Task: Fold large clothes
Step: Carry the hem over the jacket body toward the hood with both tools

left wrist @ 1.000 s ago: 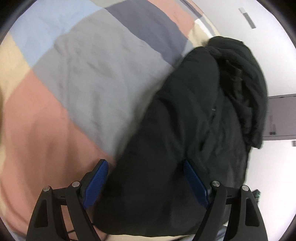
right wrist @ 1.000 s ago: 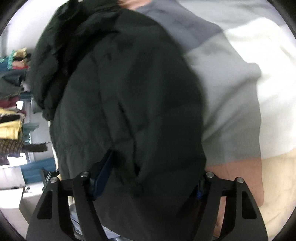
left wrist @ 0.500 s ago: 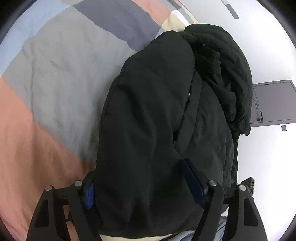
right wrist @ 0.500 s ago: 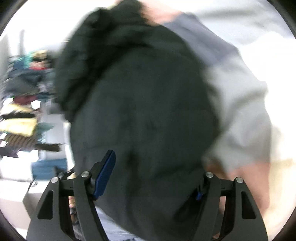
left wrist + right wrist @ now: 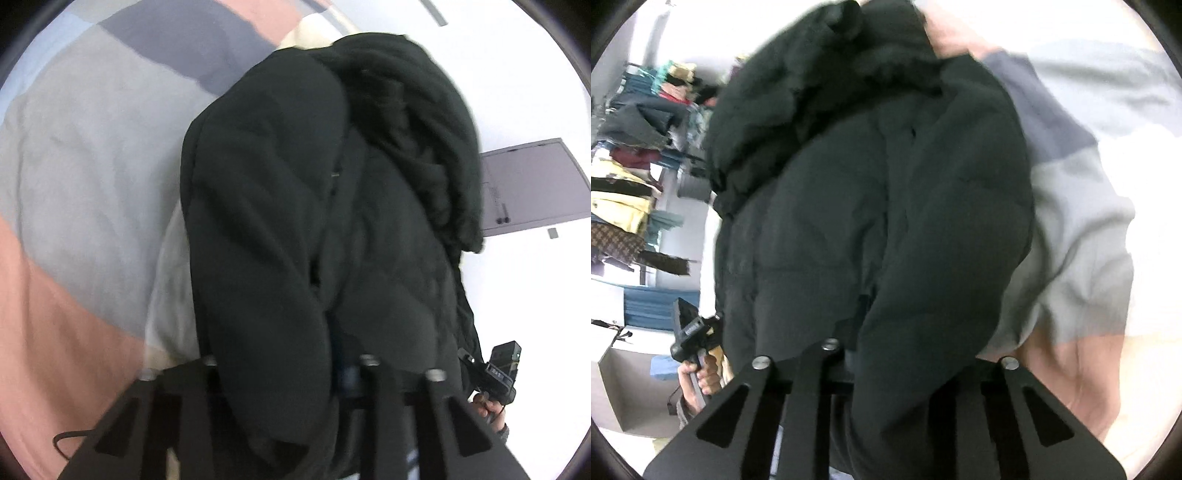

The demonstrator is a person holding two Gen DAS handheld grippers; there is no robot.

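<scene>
A black puffer jacket (image 5: 295, 203) lies lengthwise on a patchwork bedspread (image 5: 85, 166), its hood at the far end. In the left wrist view my left gripper (image 5: 291, 369) is at the jacket's near edge. Its jaws are closing with a thick fold of jacket bunched between them, and the pads are buried in the fabric. The right wrist view shows the same jacket (image 5: 886, 203) on the bedspread (image 5: 1082, 206). My right gripper (image 5: 890, 365) is closing on another bunch of the near edge, which covers its right finger.
Each view catches a hand holding the other gripper's handle, one hand (image 5: 487, 402) at lower right, one hand (image 5: 698, 373) at lower left. A clothes rack (image 5: 628, 177) and a cardboard box (image 5: 624, 387) stand left of the bed. A grey door (image 5: 532, 188) is on the right.
Both pairs of fingers stood wide around the jacket's near edge; now they have come together and pinch the fabric. The jacket's edge has bunched up and fills more of both views.
</scene>
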